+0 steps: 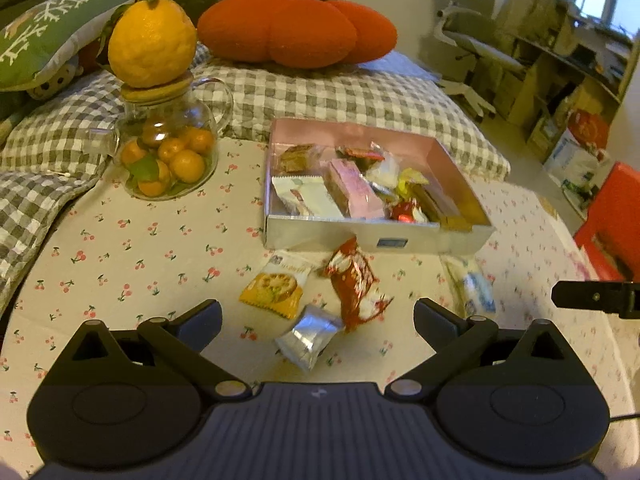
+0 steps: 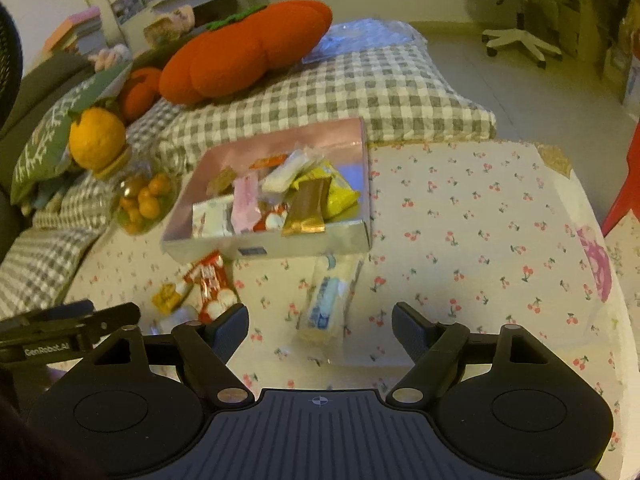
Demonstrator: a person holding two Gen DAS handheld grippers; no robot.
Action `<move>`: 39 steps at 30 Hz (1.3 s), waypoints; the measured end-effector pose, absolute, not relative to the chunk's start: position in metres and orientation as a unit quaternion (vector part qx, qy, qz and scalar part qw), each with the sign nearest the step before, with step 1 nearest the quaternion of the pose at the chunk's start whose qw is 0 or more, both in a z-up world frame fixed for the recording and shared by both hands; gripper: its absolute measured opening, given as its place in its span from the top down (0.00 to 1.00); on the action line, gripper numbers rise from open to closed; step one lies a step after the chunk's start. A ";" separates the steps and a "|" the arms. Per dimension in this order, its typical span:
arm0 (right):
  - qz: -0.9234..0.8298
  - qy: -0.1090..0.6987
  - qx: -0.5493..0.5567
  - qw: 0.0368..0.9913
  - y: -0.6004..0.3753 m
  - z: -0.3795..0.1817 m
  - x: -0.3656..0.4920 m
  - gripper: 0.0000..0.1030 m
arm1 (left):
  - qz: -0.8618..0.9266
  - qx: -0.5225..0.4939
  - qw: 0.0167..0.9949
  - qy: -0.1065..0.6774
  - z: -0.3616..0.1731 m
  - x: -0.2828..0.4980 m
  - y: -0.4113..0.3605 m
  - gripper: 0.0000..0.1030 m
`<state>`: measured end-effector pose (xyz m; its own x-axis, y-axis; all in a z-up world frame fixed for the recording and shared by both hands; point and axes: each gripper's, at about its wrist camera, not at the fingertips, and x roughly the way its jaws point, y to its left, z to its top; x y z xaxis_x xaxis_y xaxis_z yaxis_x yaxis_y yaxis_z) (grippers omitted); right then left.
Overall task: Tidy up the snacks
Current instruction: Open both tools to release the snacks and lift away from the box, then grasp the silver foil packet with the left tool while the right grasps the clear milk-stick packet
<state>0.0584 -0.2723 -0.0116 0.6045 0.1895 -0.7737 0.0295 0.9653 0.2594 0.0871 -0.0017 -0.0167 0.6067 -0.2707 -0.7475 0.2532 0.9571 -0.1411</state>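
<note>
A shallow pink-lined box (image 1: 360, 130) (image 2: 362, 168) holding several wrapped snacks sits on the cherry-print cloth. In front of it lie a yellow cookie packet (image 1: 274, 286), a red-and-white packet (image 1: 354, 282) (image 2: 210, 280) and a silver packet (image 1: 310, 336). My left gripper (image 1: 318, 318) hovers open just above these three, nothing between its fingers. A pale blue-and-white packet (image 2: 330, 300) (image 1: 474, 286) lies to the right of them. My right gripper (image 2: 320, 322) stands open over it, the fingers apart from the wrapper. Its finger shows at the right edge of the left wrist view.
A glass jar of small oranges (image 1: 168, 152) (image 2: 142, 200) with a large citrus (image 1: 152, 40) on its lid stands left of the box. Behind are a checked quilt (image 1: 340, 96) and an orange pumpkin cushion (image 1: 296, 28) (image 2: 244, 52). A red chair (image 1: 612, 220) stands at right.
</note>
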 end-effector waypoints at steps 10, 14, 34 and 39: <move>0.050 0.434 0.069 0.897 -0.264 -0.040 0.031 0.20 | -0.181 0.032 0.889 0.419 -0.045 0.063 0.006 0.01; 0.058 0.422 0.067 0.902 -0.264 -0.052 0.021 0.20 | -0.204 0.047 0.889 0.407 -0.060 0.052 0.010 0.01; 0.073 0.410 0.005 0.909 -0.246 -0.110 0.025 0.11 | -0.240 0.097 0.892 0.371 -0.099 0.055 0.007 0.04; 0.072 0.405 0.009 0.911 -0.243 -0.112 0.040 0.09 | -0.239 0.095 0.895 0.365 -0.100 0.063 0.003 0.06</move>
<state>0.0399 -0.2426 -0.1117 0.6609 0.1384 -0.7376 -0.1237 0.9895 0.0749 0.0629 0.0028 -0.1002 0.6192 -0.3588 -0.6985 0.4969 0.8678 -0.0054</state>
